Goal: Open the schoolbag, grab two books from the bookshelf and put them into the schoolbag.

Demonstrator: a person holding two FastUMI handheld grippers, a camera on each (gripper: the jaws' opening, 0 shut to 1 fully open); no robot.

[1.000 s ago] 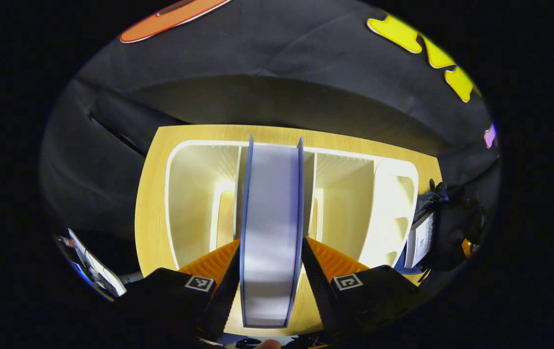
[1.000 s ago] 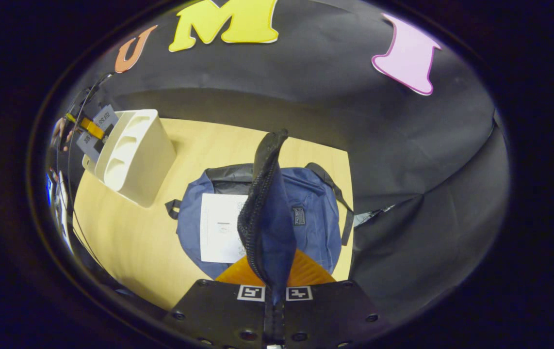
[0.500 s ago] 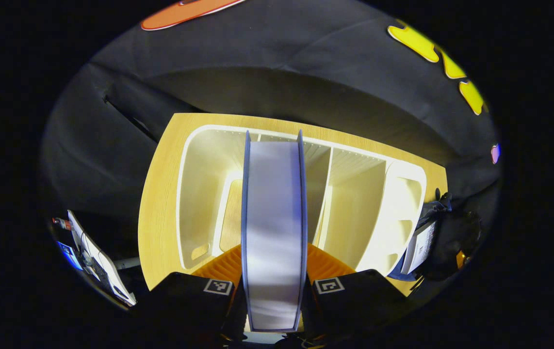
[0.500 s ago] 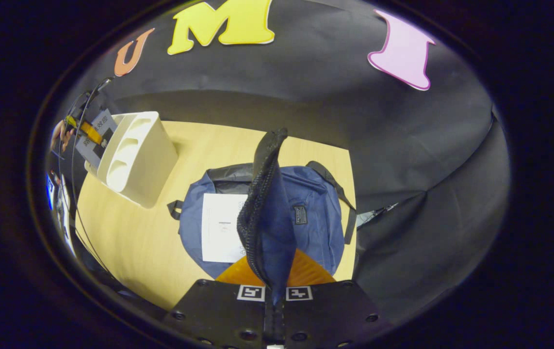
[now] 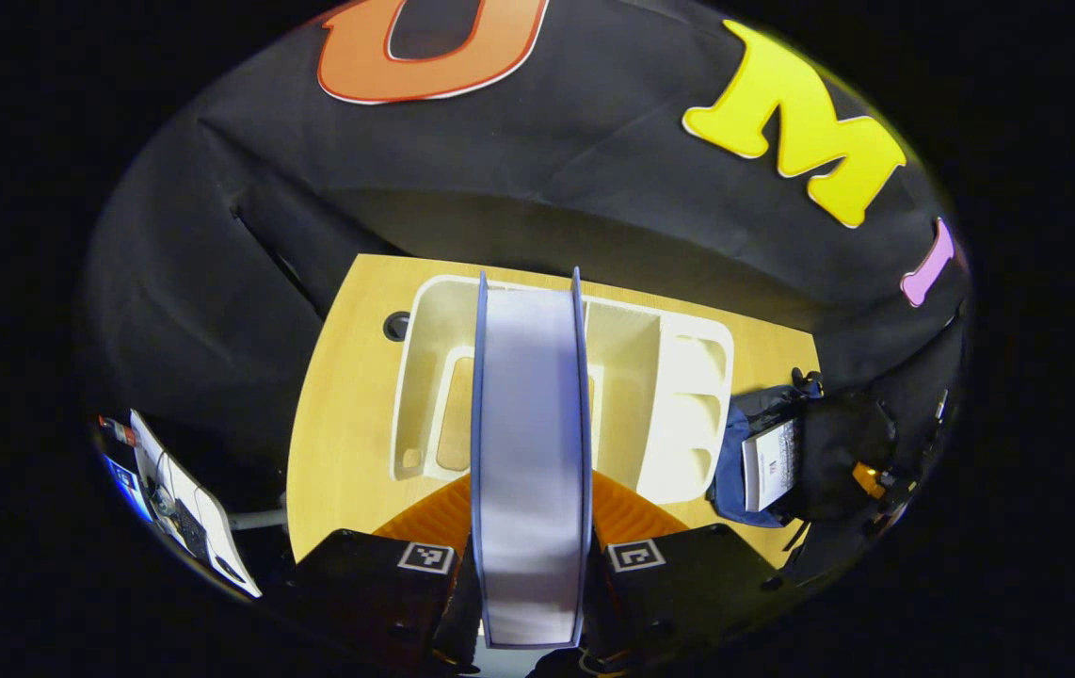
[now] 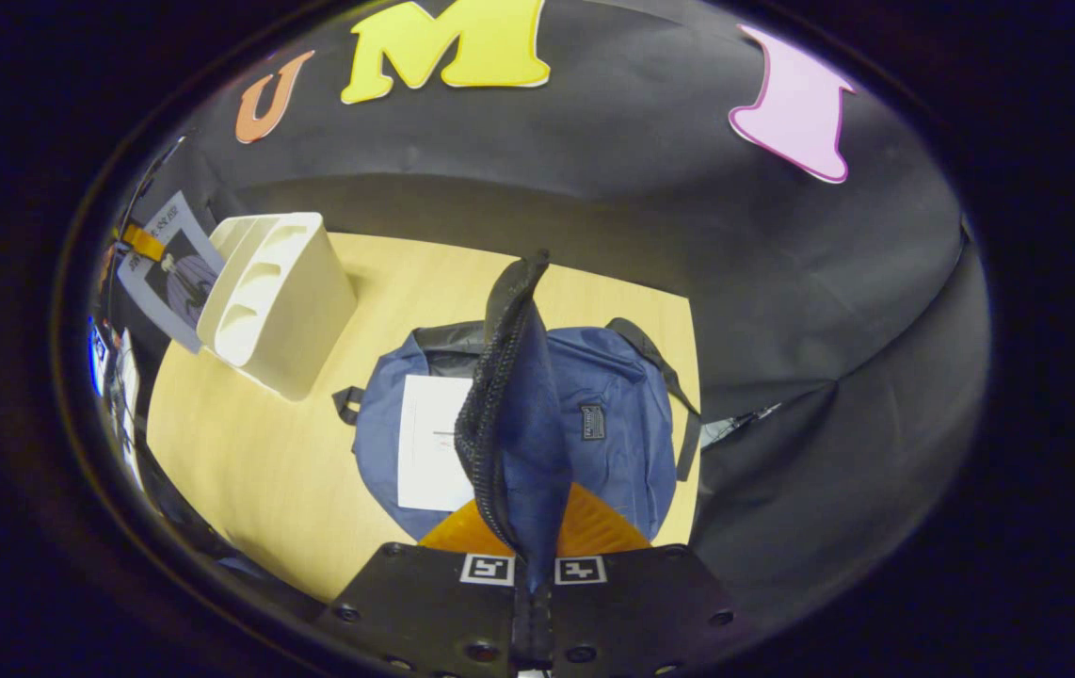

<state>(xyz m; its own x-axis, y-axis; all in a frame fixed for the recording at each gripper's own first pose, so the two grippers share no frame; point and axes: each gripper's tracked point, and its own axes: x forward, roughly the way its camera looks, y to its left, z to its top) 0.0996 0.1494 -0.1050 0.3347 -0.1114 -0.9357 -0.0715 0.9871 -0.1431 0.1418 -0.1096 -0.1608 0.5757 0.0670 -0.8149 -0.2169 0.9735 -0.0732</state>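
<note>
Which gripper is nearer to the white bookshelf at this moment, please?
Left. The left gripper, shut on a book, hovers right over the bookshelf. The right gripper holds up the schoolbag's flap, with the bookshelf off across the table.

Left gripper (image 5: 532,565) clamps book (image 5: 530,452) above bookshelf (image 5: 669,414).

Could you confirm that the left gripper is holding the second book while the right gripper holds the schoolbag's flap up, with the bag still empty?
Not quite: the schoolbag is not empty. The right gripper view shows a white book already in it. The rest holds.
</note>
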